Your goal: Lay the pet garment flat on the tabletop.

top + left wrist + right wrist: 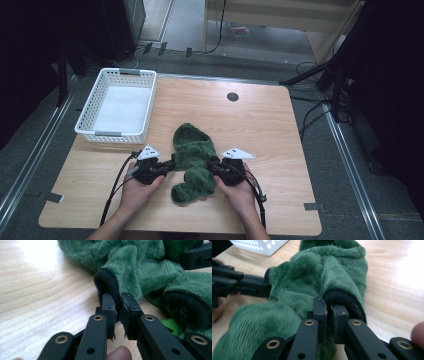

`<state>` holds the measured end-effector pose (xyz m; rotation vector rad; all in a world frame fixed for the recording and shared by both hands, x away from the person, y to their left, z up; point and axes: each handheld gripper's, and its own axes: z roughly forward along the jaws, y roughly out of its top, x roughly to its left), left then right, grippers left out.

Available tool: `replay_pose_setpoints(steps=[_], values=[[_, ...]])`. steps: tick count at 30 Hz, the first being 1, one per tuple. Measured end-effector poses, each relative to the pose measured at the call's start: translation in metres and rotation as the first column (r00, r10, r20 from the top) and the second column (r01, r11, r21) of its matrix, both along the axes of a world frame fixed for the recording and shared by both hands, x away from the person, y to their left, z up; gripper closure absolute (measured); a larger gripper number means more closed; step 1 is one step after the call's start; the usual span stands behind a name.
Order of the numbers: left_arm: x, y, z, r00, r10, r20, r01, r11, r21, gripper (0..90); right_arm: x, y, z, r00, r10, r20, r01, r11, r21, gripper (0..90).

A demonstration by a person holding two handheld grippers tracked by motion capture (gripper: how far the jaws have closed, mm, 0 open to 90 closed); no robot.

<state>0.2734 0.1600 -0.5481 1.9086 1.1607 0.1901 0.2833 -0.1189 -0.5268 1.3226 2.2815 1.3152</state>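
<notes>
Surface [270, 125]: I see a pale wood top carrying everything; a small dark round hole [232, 96] sits in it beyond the green garment.
Basket [97, 97]: a white slotted basket stands on the surface, to the far left of the green garment and apart from it.
Green garment [192, 160]: I read it as a fluffy green fleece piece with black ribbed cuffs, lying crumpled near the front middle of the surface, between my two claws.
Left claw [118, 307]: it is at the garment's left edge, and I see its jaws clenched on a black cuff [110, 285], with the ribbed edge pinched between the pads.
Right claw [329, 308]: it is at the garment's right edge; its jaws are pressed together on the other black cuff [348, 301], with fleece bunched just above.
</notes>
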Motion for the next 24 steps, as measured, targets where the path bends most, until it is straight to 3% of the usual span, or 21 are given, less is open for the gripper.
replay_pose_setpoints(steps=[4,8,9,10,11,12,14,18,19,20,21,22,23,24], values=[[-0.007,0.000,0.000,0.9988,-0.049,-0.003,0.049,0.9982,0.036,84.2,-0.011,-0.016,0.000,0.9991,-0.039,-0.019,0.039,0.9992,0.009,84.5],[-0.012,0.001,0.001,0.9968,-0.080,-0.001,0.080,0.9949,0.061,84.2,-0.017,-0.034,-0.005,0.9925,-0.104,-0.064,0.104,0.9946,0.000,82.0],[-0.012,0.002,0.002,0.9966,-0.082,-0.002,0.082,0.9947,0.061,79.9,-0.019,-0.037,-0.004,0.9920,-0.113,-0.056,0.113,0.9936,0.001,69.5],[-0.012,0.003,0.002,0.9965,-0.084,-0.003,0.084,0.9953,0.050,79.9,-0.019,-0.037,-0.004,0.9920,-0.113,-0.056,0.113,0.9936,0.001,69.5],[-0.011,0.005,0.004,0.9962,-0.087,-0.001,0.087,0.9959,0.021,72.8,-0.019,-0.038,-0.001,0.9924,-0.114,-0.046,0.114,0.9934,0.010,60.3],[-0.011,0.008,0.006,0.9967,-0.080,0.008,0.080,0.9968,-0.003,63.3,-0.018,-0.038,0.004,0.9945,-0.096,-0.040,0.098,0.9948,0.030,53.5],[-0.008,0.012,0.013,0.9977,-0.061,0.029,0.062,0.9976,-0.030,52.7,-0.014,-0.039,0.019,0.9978,-0.065,-0.007,0.065,0.9962,0.058,50.1],[0.007,0.011,0.026,0.9987,0.034,0.037,-0.031,0.9963,-0.081,44.4,0.005,-0.030,0.051,0.9953,-0.054,0.080,0.049,0.9974,0.053,49.2],[0.015,0.008,0.029,0.9968,0.073,0.033,-0.070,0.9951,-0.069,43.6,0.013,-0.025,0.056,0.9949,-0.042,0.092,0.038,0.9982,0.046,48.7],[0.020,0.005,0.030,0.9953,0.093,0.029,-0.091,0.9941,-0.059,42.7,0.033,-0.012,0.058,0.9955,-0.037,0.087,0.035,0.9992,0.018,48.4],[0.027,0.000,0.031,0.9932,0.115,0.020,-0.114,0.9926,-0.042,42.7,0.033,-0.012,0.058,0.9955,-0.037,0.087,0.035,0.9992,0.018,47.9],[0.034,-0.004,0.031,0.9909,0.134,0.015,-0.134,0.9908,-0.019,42.0,0.043,-0.005,0.057,0.9959,-0.044,0.079,0.045,0.9990,0.000,48.0],[0.040,-0.009,0.031,0.9883,0.152,0.010,-0.152,0.9883,0.010,41.9,0.060,0.010,0.051,0.9961,-0.044,0.076,0.049,0.9971,-0.058,48.4],[0.046,-0.013,0.030,0.9852,0.171,0.001,-0.171,0.9848,0.030,41.9,0.060,0.010,0.051,0.9961,-0.044,0.076,0.049,0.9971,-0.058,48.4]])
